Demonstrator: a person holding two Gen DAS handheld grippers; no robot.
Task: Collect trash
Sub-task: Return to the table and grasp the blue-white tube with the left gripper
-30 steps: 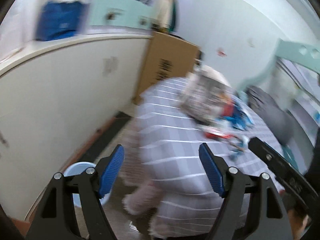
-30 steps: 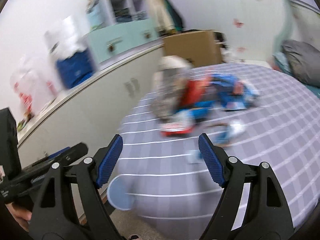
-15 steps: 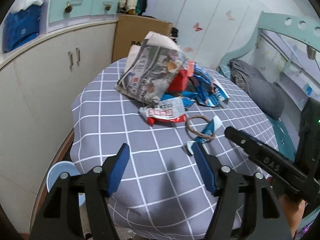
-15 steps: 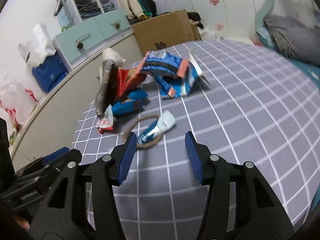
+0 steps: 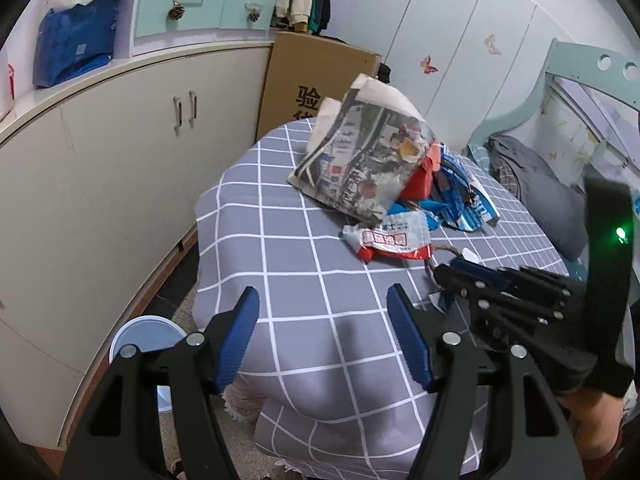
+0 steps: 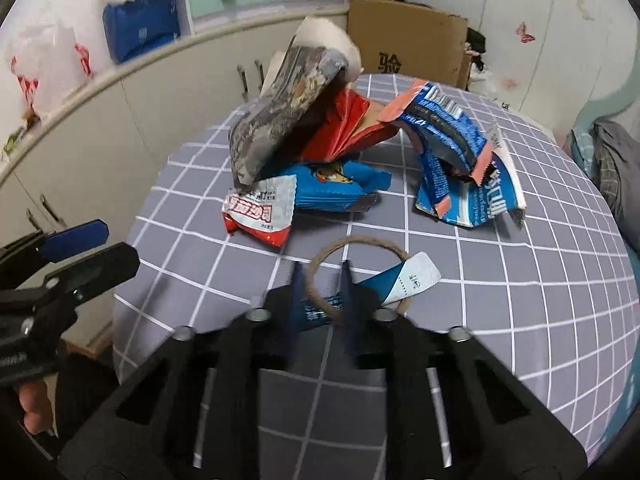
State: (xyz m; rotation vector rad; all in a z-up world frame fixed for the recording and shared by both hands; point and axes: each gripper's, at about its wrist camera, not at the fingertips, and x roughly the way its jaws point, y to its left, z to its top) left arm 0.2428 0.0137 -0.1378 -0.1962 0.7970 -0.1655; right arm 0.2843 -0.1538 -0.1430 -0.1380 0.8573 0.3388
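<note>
Grey checked cloth (image 5: 304, 264) covered the table, with a curved white cabinet (image 5: 100, 168) to its left and a cardboard box (image 5: 316, 76) behind it.

Low beside the cabinet sat a pale blue bin (image 5: 144, 338), partly hidden by the left gripper (image 5: 324, 344). That gripper hung over the near edge of the table, its blue pads spread wide, holding and touching nothing.

Toward the middle of the table, a folded newspaper (image 5: 364, 164) leaned tilted against a red wrapper (image 6: 344, 128). In front of the newspaper lay a red-and-white packet (image 6: 260, 212), and just right of that a blue snack wrapper (image 6: 340, 188) lying flat.

Nearer than the packet, the right gripper (image 6: 320, 292) had its pads drawn close on either side of a small blue-and-white sachet (image 6: 400, 280). The frame was blurred there, so whether the pads pressed the sachet could not be told. The sachet's long axis ran from the pads up and to the right, its white end pointing away from the newspaper. A brown ring (image 6: 360, 252) lay around and over the sachet, its near arc between the pads.

Farthest right of the newspaper stood a crumpled blue-and-white bag (image 6: 460, 168). In the left wrist view the right gripper (image 5: 464, 276) covered most of the sachet.
</note>
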